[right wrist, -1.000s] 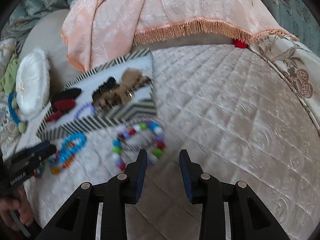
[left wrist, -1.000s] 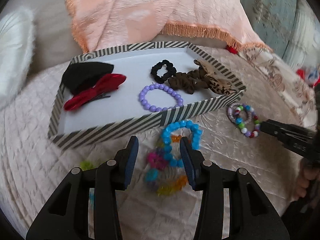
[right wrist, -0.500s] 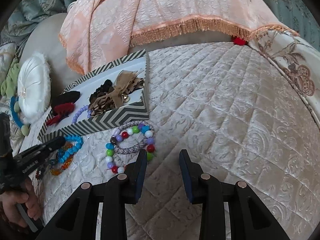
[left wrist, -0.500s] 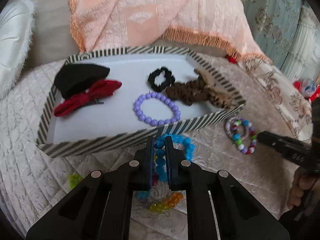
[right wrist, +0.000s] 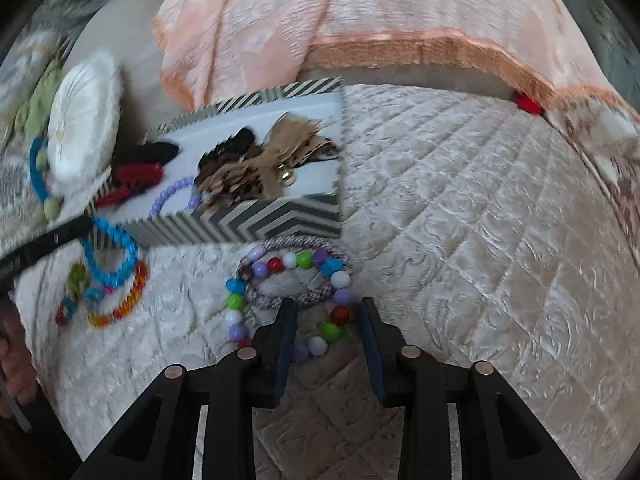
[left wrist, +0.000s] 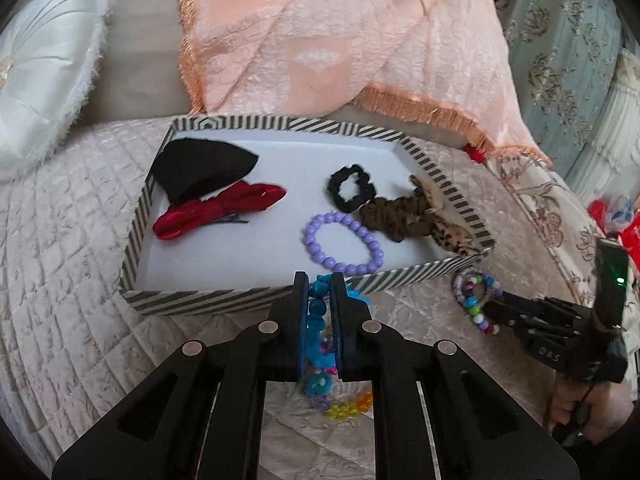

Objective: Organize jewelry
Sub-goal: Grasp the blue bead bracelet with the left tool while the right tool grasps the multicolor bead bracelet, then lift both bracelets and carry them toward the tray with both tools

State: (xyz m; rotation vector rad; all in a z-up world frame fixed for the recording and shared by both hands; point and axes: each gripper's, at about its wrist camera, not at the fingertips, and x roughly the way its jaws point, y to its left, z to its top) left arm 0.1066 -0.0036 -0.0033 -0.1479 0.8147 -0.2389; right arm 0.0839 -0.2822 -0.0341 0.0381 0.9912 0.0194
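My left gripper (left wrist: pixel 319 284) is shut on a blue bead bracelet (left wrist: pixel 317 312) and holds it lifted at the near wall of a striped box (left wrist: pixel 200 298); it also shows in the right wrist view (right wrist: pixel 112 256). The box holds a purple bead bracelet (left wrist: pixel 342 242), a black scrunchie (left wrist: pixel 351 187), brown scrunchies (left wrist: pixel 416 220), a red bow (left wrist: pixel 218 208) and a black bow (left wrist: pixel 200 168). My right gripper (right wrist: pixel 328 312) is open over a multicoloured bead bracelet (right wrist: pixel 296 292) that lies with a woven bangle (right wrist: pixel 296 300) on the bed, right of the box.
More colourful bracelets (right wrist: pixel 116 304) lie on the quilted bedspread (right wrist: pixel 480 240) below my left gripper. A peach fringed blanket (left wrist: pixel 340 40) lies behind the box. A white round cushion (left wrist: pixel 44 72) sits at the far left.
My left gripper closed on the blue bracelet and lifted it toward the box. My right gripper moved forward over the multicoloured bracelet and stayed open.
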